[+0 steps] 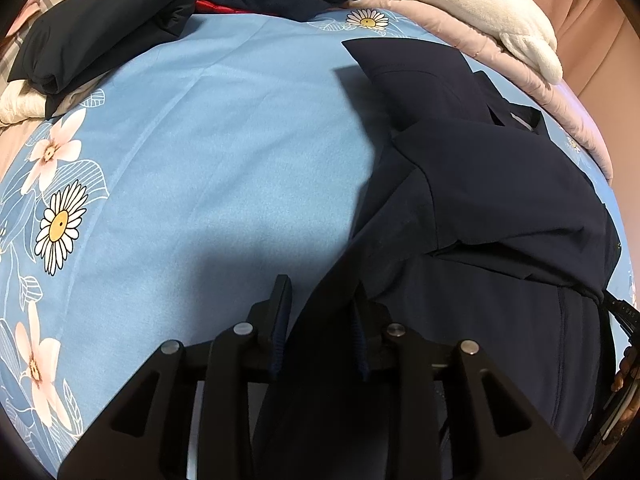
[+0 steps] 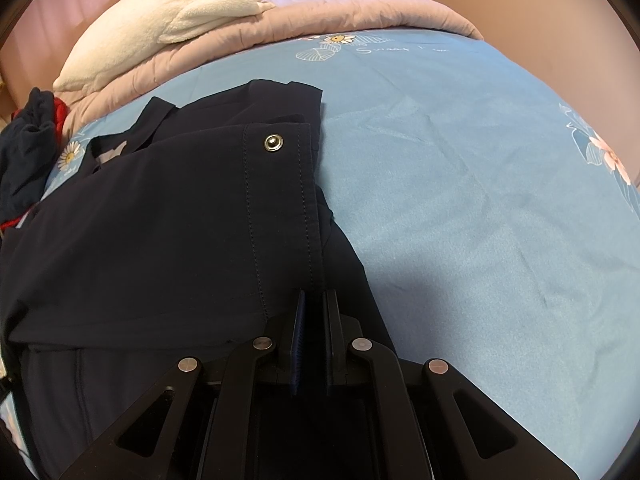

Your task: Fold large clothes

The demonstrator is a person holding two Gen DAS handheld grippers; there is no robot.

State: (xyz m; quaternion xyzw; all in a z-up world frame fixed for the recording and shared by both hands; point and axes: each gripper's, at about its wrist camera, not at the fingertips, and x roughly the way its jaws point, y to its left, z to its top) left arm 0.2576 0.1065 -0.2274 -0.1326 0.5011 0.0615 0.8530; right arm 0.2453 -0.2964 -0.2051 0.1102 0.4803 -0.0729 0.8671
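A: Navy garment (image 2: 168,216) lies partly folded on the blue floral bedsheet (image 2: 460,200), its snap button (image 2: 273,143) facing up near the placket edge.

B: And the right tool (image 2: 314,300)?

A: Jaws nearly together, pinched on the garment's near hem fold.

B: Left tool (image 1: 320,284)?

A: Jaws narrowly parted, dark cloth running up between them; whether the pads actually press it, I cannot tell.

B: Surroundings?

A: White fleece blanket (image 2: 168,16) on a pink quilt (image 2: 320,12) at the far edge; a folded dark garment (image 1: 104,28) far left.
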